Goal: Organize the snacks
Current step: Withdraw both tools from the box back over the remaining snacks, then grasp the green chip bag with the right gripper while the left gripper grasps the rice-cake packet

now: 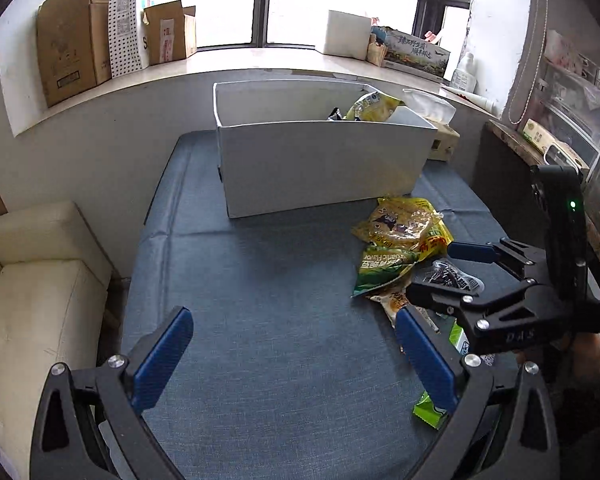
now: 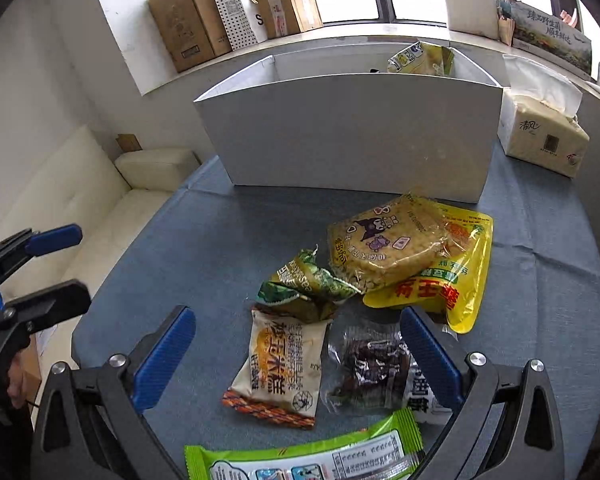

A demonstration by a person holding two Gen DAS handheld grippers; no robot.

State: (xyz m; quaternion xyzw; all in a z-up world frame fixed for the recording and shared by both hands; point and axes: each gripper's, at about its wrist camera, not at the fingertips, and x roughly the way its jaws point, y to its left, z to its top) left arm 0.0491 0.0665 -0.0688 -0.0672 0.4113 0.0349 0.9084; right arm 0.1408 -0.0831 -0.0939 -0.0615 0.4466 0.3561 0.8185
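A blue cloth (image 2: 204, 248) covers the table, and a white open-topped box (image 2: 352, 136) stands upright at its far side with a yellow packet (image 2: 420, 58) poking above its rim. In front of the box the loose snacks lie in a cluster: a yellow pouch (image 2: 460, 284) with a clear biscuit pack (image 2: 384, 244) resting on it, a crumpled green bag (image 2: 308, 284) touching that pack, then a cream cake packet (image 2: 280, 364) and a dark clear packet (image 2: 372, 368) side by side, and a lime-green wrapper (image 2: 308, 456) nearest the camera. The right gripper (image 2: 298, 354) hangs over the cream and dark packets, jaws spread wide and empty; how high above them is hard to judge. The left gripper (image 1: 294, 356) sits wide open over bare cloth, the cluster to its right.
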